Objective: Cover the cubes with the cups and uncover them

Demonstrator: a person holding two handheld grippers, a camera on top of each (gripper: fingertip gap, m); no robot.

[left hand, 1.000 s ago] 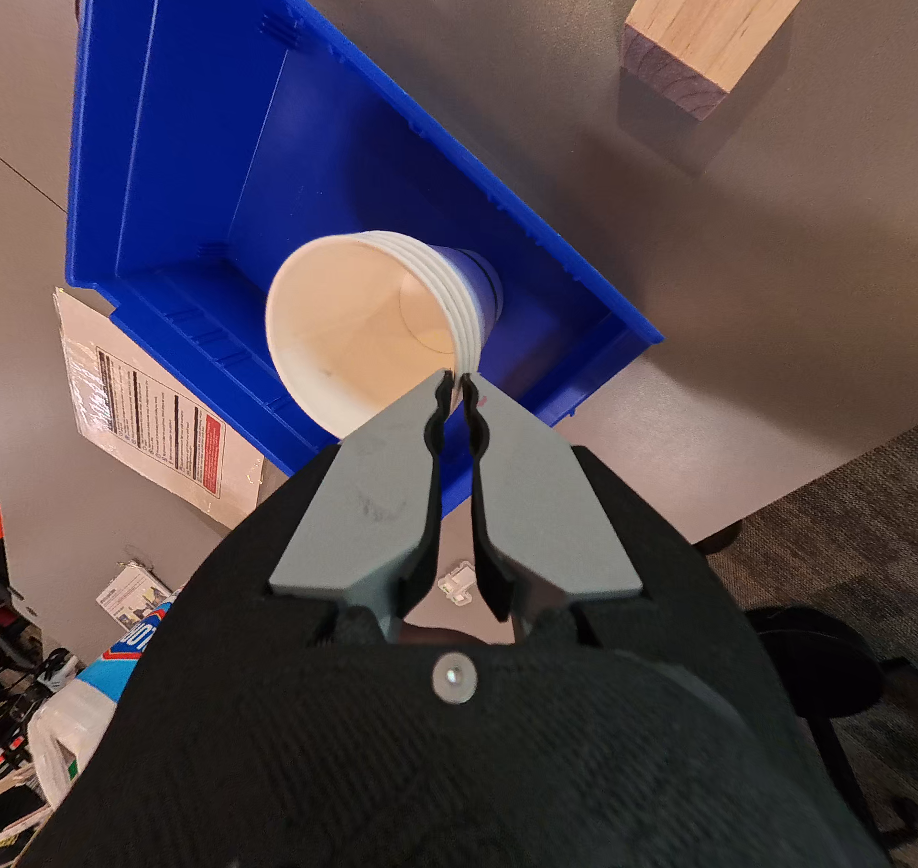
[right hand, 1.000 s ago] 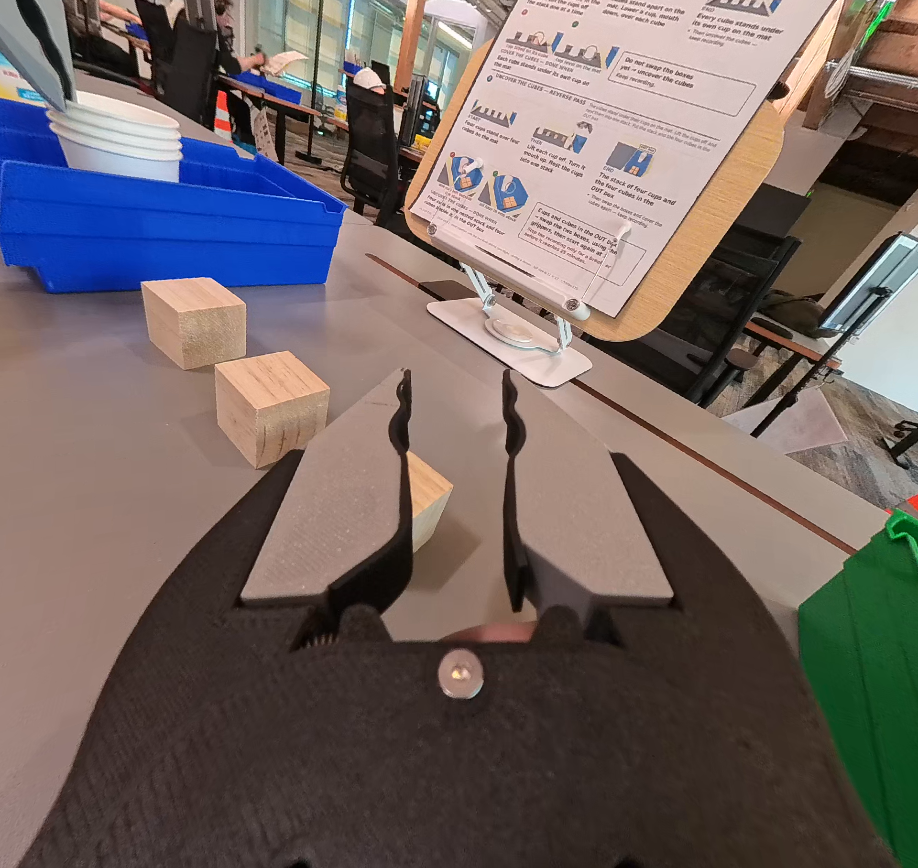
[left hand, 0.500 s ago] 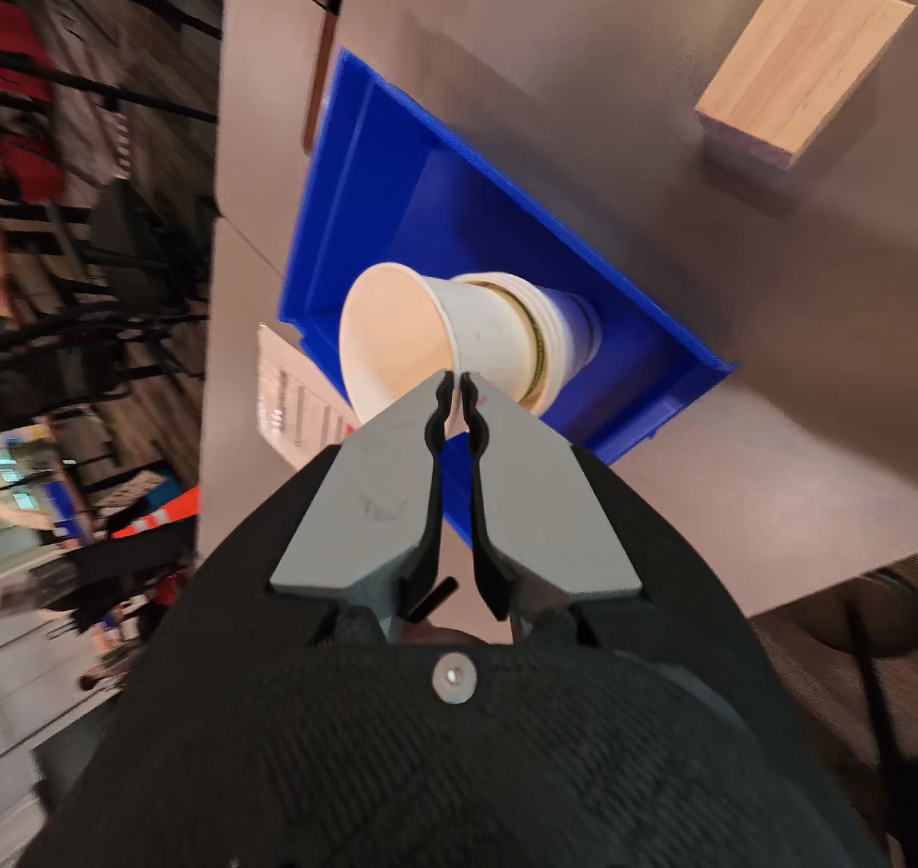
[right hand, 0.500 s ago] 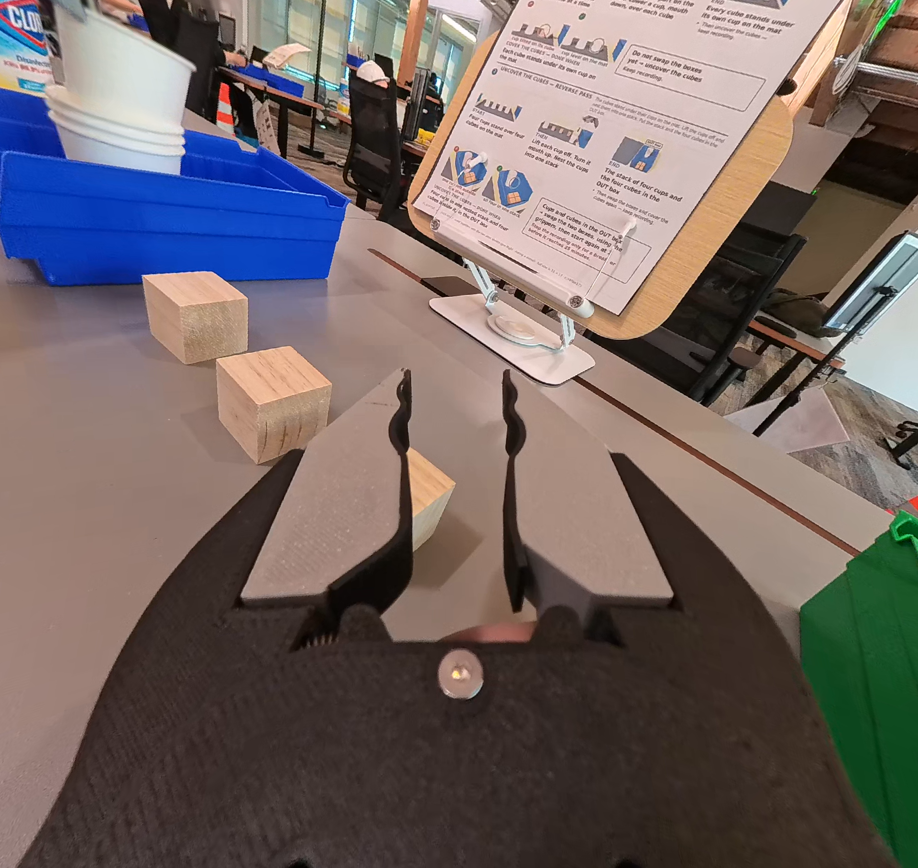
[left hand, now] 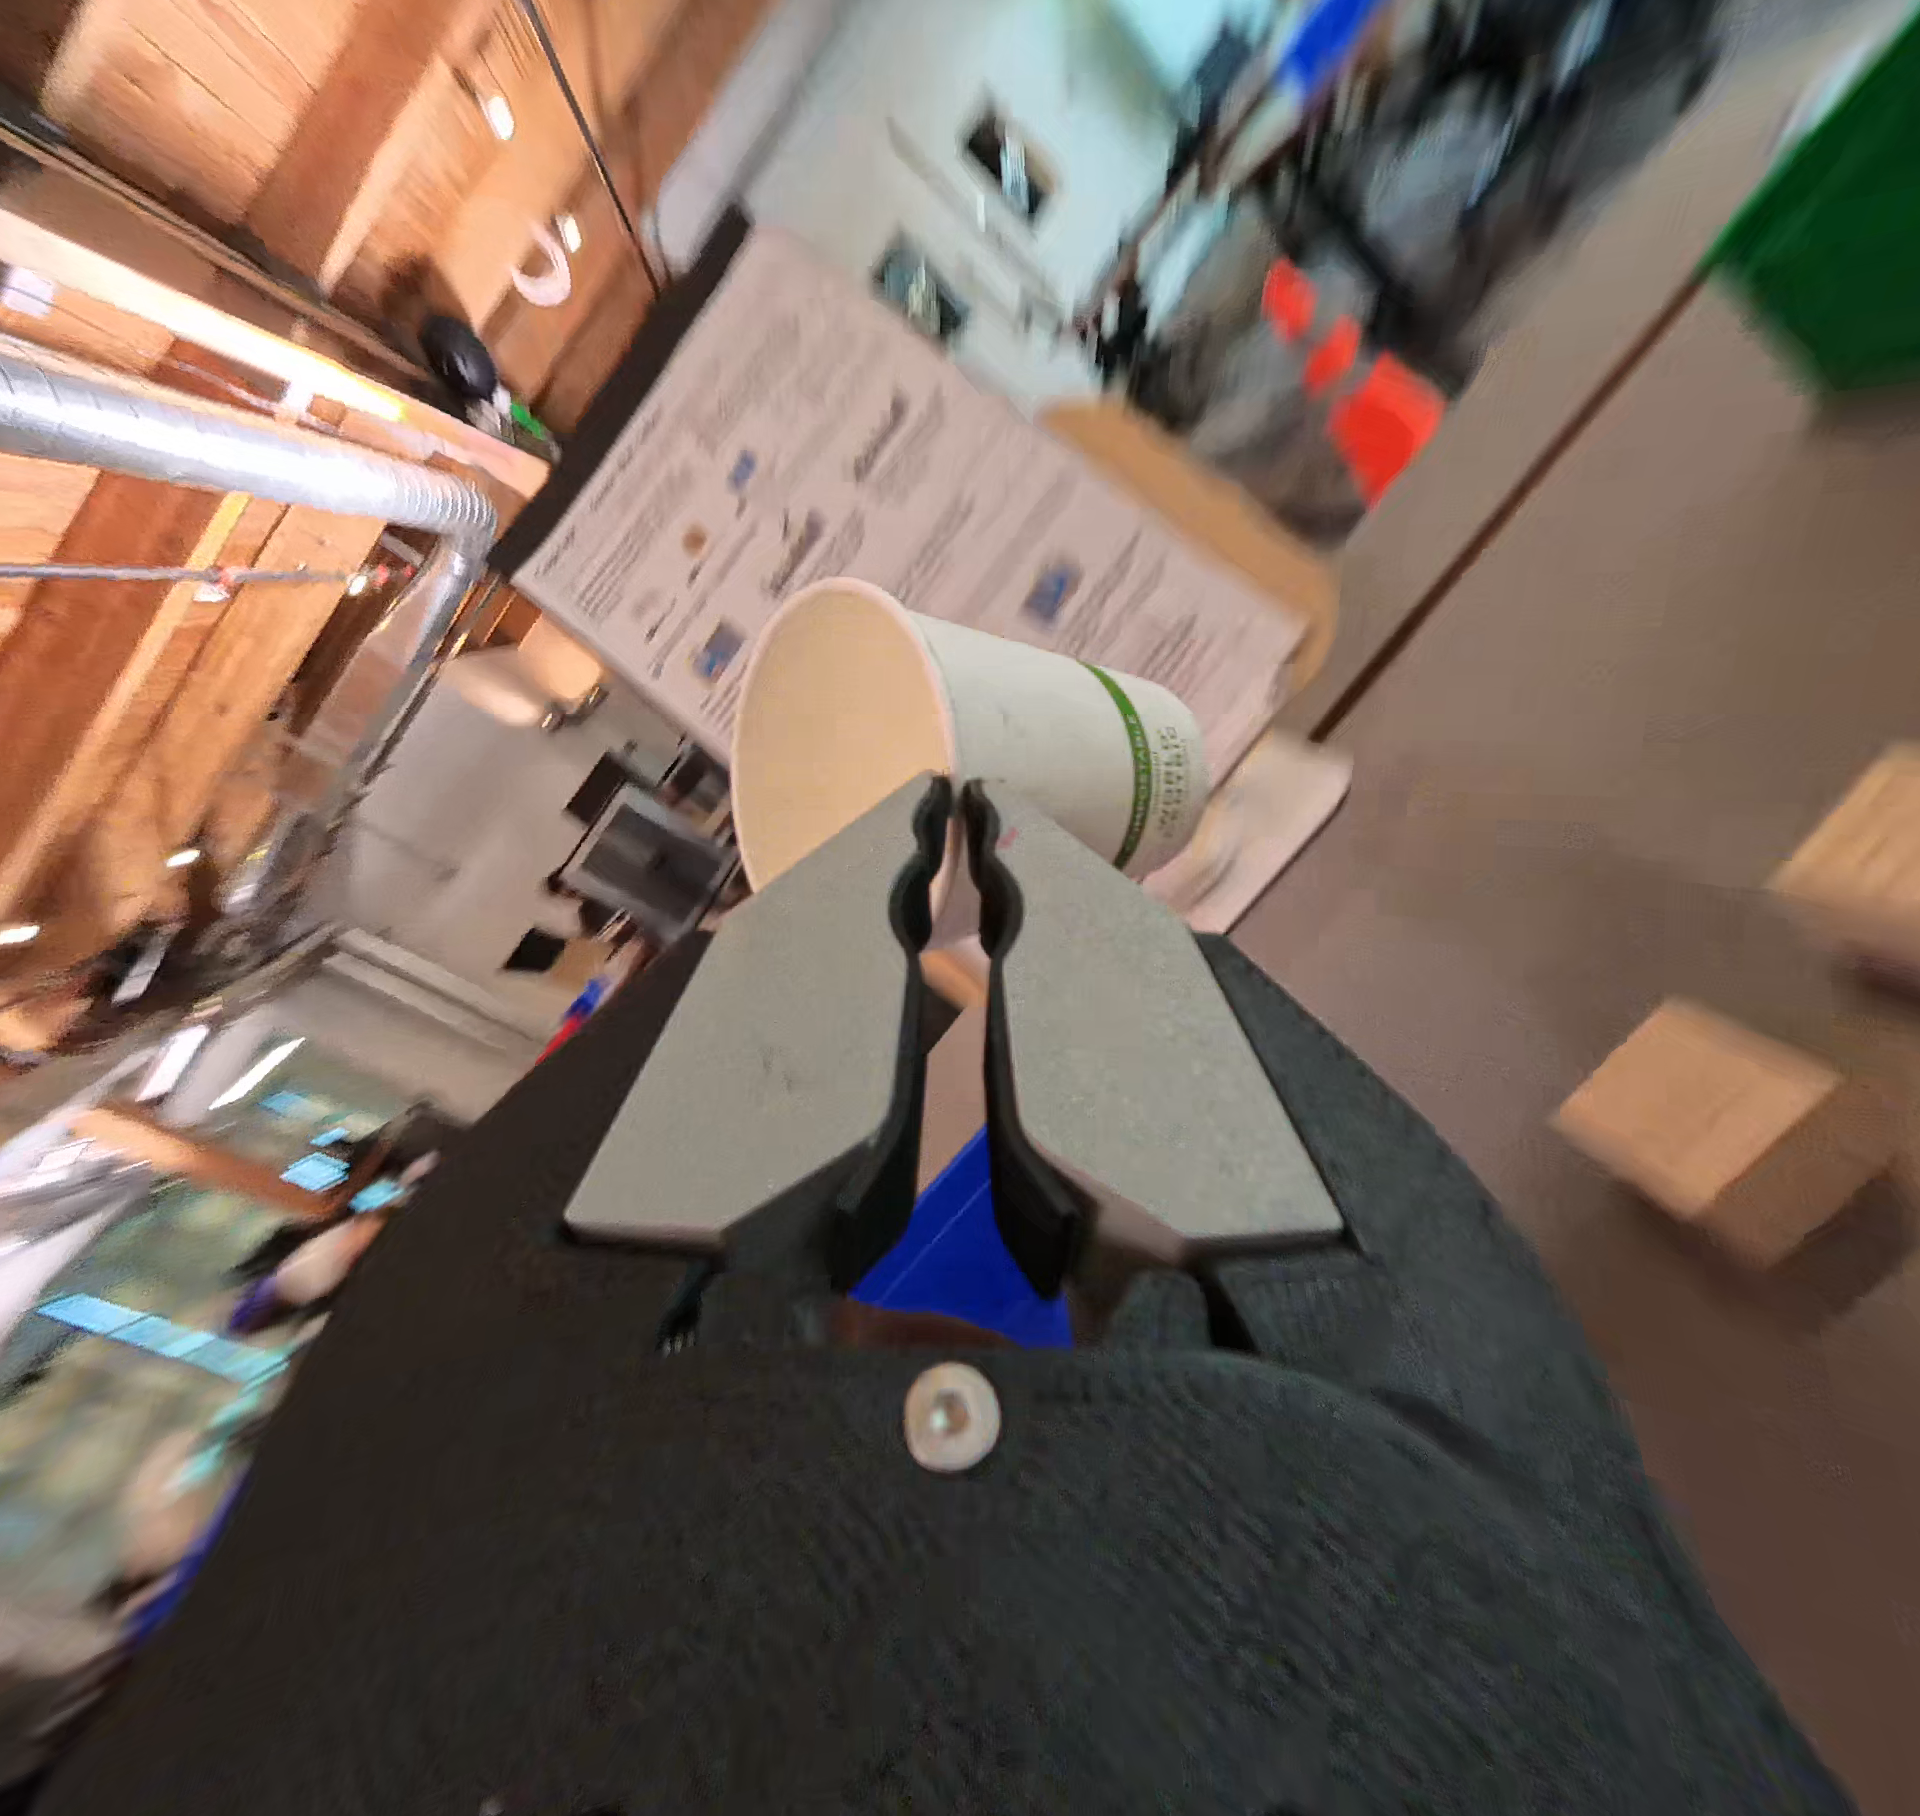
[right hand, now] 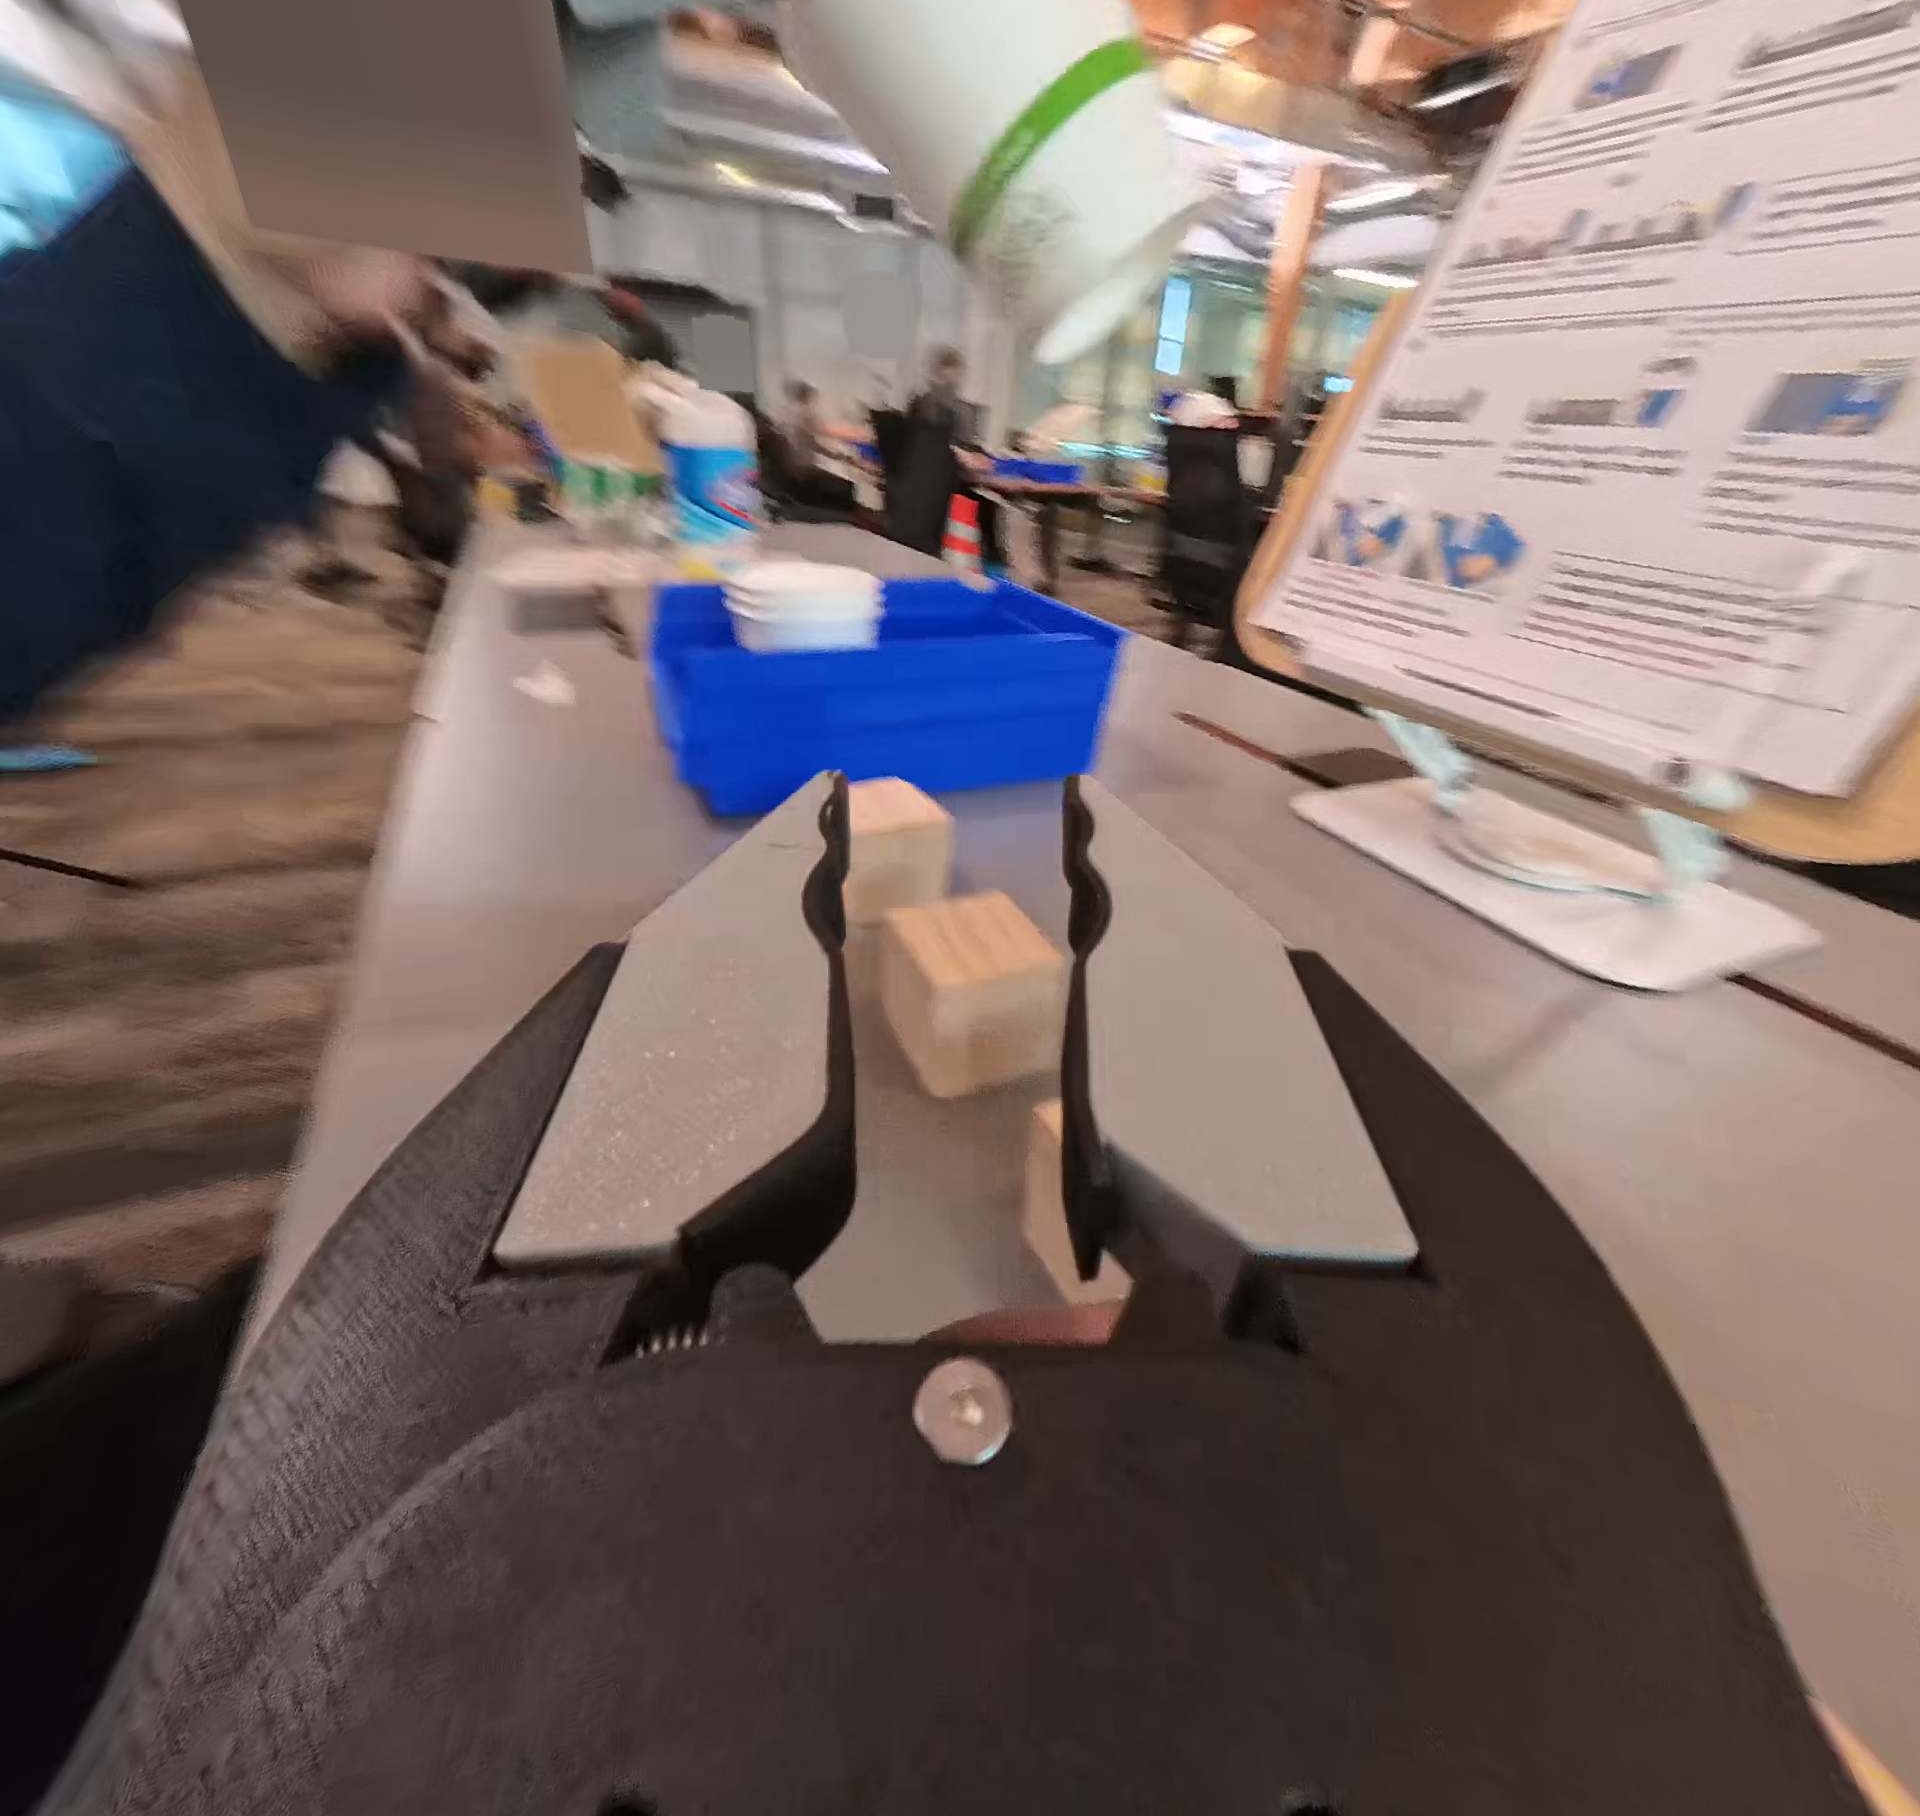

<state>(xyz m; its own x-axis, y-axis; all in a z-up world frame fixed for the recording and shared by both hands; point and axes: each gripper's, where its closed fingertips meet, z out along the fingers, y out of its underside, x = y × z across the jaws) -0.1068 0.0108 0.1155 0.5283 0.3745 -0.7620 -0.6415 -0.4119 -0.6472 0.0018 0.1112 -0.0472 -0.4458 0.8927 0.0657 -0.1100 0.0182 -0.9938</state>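
White paper cup [left hand: 971, 727] with a green band, carried in the air on its side, mouth turned away from the table. The left gripper [left hand: 954, 800] is clamped on the rim, one fingertip inside the wall and one outside. Wooden cubes [right hand: 968, 987] stand in a row on the grey table [right hand: 1558, 1143], uncovered; the remaining cups [right hand: 802, 605] are nested in the blue bin [right hand: 894, 727] behind them. The right gripper [right hand: 948, 831] hangs low above the cubes, fingers apart and holding nothing.

Risk, as judged: the pinch takes only a thin rim, so a quick turn to mouth-down could let the cup twist or slip; a skewed descent would catch a cube's edge and shove it. The right gripper sits over the row and may obstruct the lowering. An instruction board on a stand [right hand: 1621, 478] flanks the cubes.
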